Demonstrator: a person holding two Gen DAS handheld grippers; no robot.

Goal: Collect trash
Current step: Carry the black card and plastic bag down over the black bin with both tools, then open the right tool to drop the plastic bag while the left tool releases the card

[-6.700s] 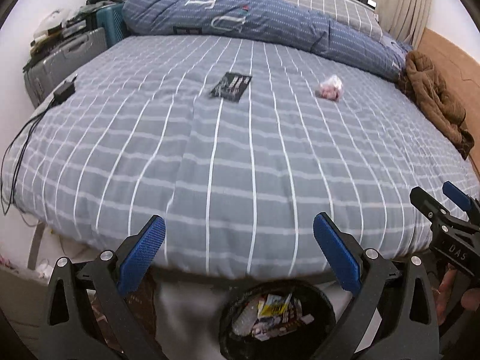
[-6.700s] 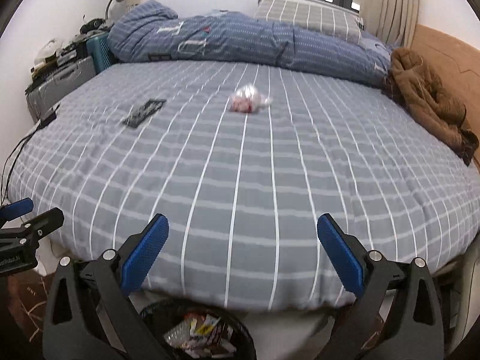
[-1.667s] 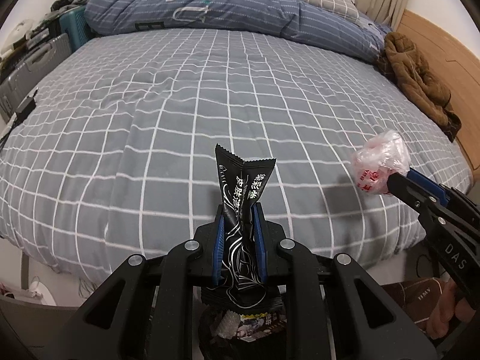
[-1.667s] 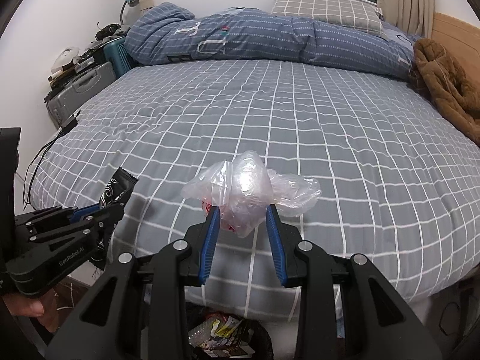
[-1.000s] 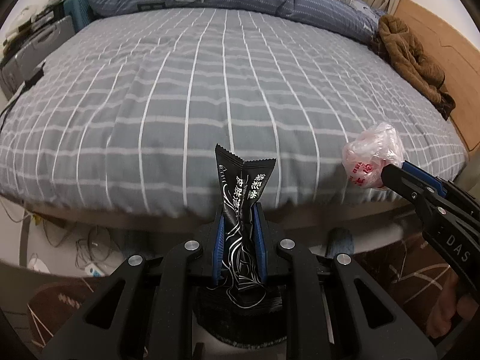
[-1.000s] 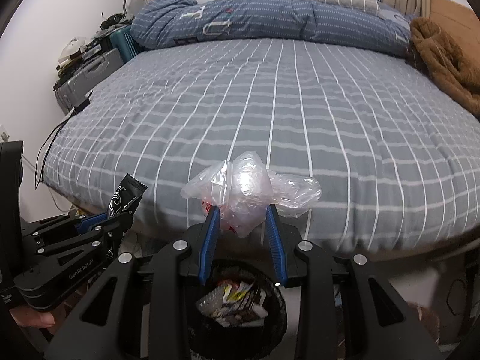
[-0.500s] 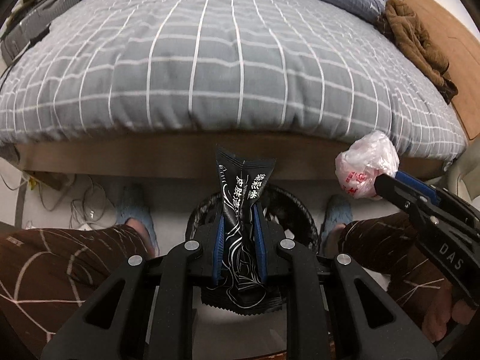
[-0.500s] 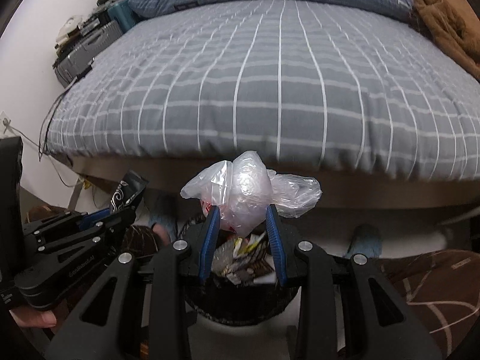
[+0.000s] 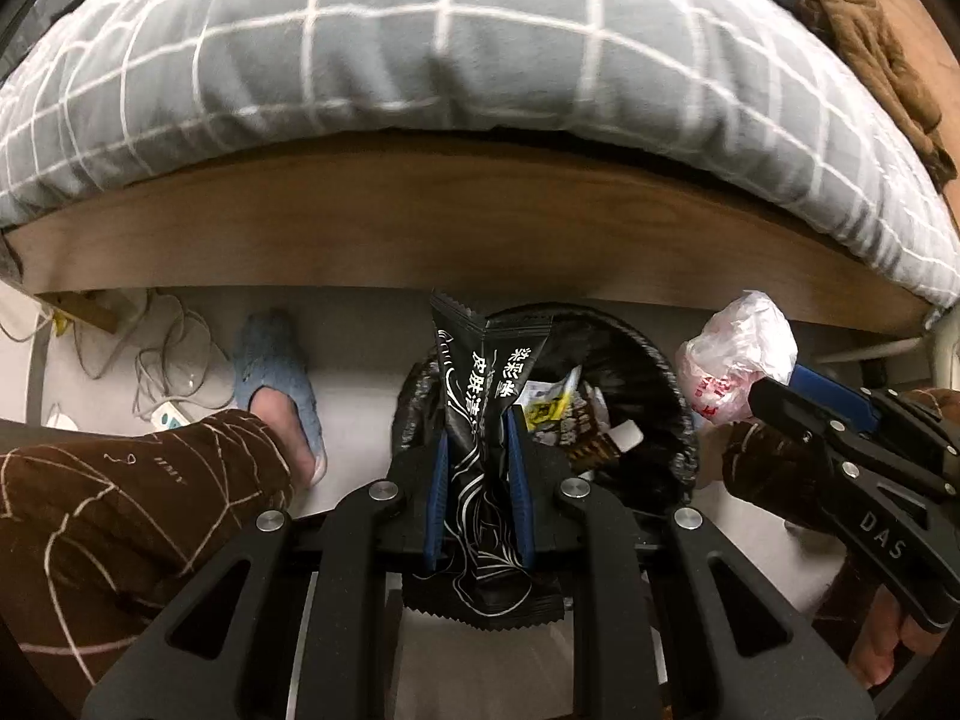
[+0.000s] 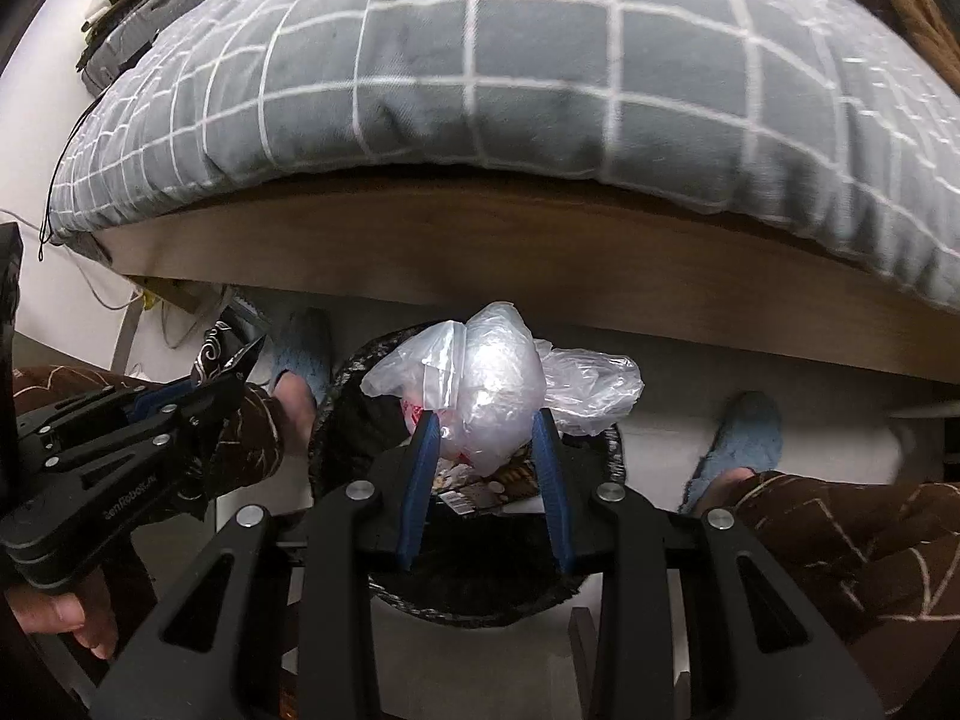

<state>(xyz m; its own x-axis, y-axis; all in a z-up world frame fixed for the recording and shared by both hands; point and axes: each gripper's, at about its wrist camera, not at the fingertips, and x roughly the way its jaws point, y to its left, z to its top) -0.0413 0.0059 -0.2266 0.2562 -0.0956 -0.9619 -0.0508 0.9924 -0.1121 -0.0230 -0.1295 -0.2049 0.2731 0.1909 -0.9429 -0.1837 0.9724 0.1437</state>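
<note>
Over the bin (image 9: 654, 360), the left hand-held gripper (image 9: 477, 450) clamps a black wrapper (image 9: 480, 420) and the right hand-held gripper (image 10: 483, 450) a plastic bag (image 10: 492, 378); releasing both comes next.

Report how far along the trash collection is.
Done: both pieces are picked up. In hand: the left gripper is shut on the black wrapper, the right gripper on the crumpled plastic bag, both over the black trash bin beside the bed. Left: release both into the bin.

Your crumpled plastic bag (image 10: 486, 384) hides most of the trash bin (image 10: 336, 414) contents; the duvet (image 10: 540, 60) is blurred.
</note>
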